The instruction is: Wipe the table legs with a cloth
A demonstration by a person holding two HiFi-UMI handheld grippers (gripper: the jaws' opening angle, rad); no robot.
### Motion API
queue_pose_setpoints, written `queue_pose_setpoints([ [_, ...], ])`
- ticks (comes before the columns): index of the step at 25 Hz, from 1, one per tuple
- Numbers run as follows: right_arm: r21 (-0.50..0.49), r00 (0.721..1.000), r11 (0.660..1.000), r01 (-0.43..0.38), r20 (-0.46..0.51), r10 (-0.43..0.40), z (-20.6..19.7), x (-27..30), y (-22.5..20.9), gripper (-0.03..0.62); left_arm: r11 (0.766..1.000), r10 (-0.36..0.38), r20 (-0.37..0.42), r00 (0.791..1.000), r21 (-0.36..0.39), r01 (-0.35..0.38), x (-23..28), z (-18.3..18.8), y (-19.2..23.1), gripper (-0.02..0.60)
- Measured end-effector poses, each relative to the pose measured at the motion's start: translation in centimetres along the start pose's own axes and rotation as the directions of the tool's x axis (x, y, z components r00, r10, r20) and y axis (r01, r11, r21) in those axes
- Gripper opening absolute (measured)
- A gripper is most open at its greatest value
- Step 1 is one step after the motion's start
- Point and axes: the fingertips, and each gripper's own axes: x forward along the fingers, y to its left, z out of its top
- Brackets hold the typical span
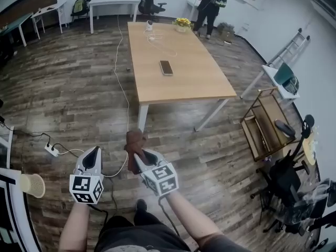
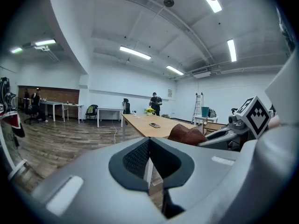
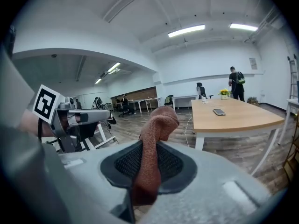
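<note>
Wooden table [image 1: 185, 75]; cloth [image 3: 155, 134] in right gripper [image 1: 139, 159]

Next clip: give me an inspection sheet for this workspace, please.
Surface: light wooden rectangular table, mostly bare.
Job's things: brown terry cloth, held upright; white table legs, apart from the cloth.
Clutter: dark phone and yellow potted flowers on the tabletop.
Grippers: right hand-held gripper shut on the cloth; left hand-held gripper shut, empty.
Cables: white cable across the floor; white power strip.
Surroundings: wood-plank floor; standing person; ladder.
</note>
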Motion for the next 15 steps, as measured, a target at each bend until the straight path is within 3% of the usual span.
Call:
queue_pose_setpoints([
  [3,-0.037,1.000,0.999,-0.009,-0.028,0.008,0.3,2.6,-0.9,0.067,1.000,0.027,-0.004,1.000,-0.011,-0.027,1.7,0.1,1.9,0.018],
  [7,-0.013,0.997,1.000,0.009,-0.076,-0.010,-0.1,6.1,-2.0,0.067,0.999,0.037,-0.008,0.999,-0.034,-0.037,4.1,-0.5,4.5,0.018],
  [15,-0.016,0.989,0.997,0.080,-0.127,-0.081,-1.1,12.1,-4.5,0.067,0.995,-0.045,-0.047,0.998,-0.086,0.041,10.1,-2.5,7.5,0.018],
])
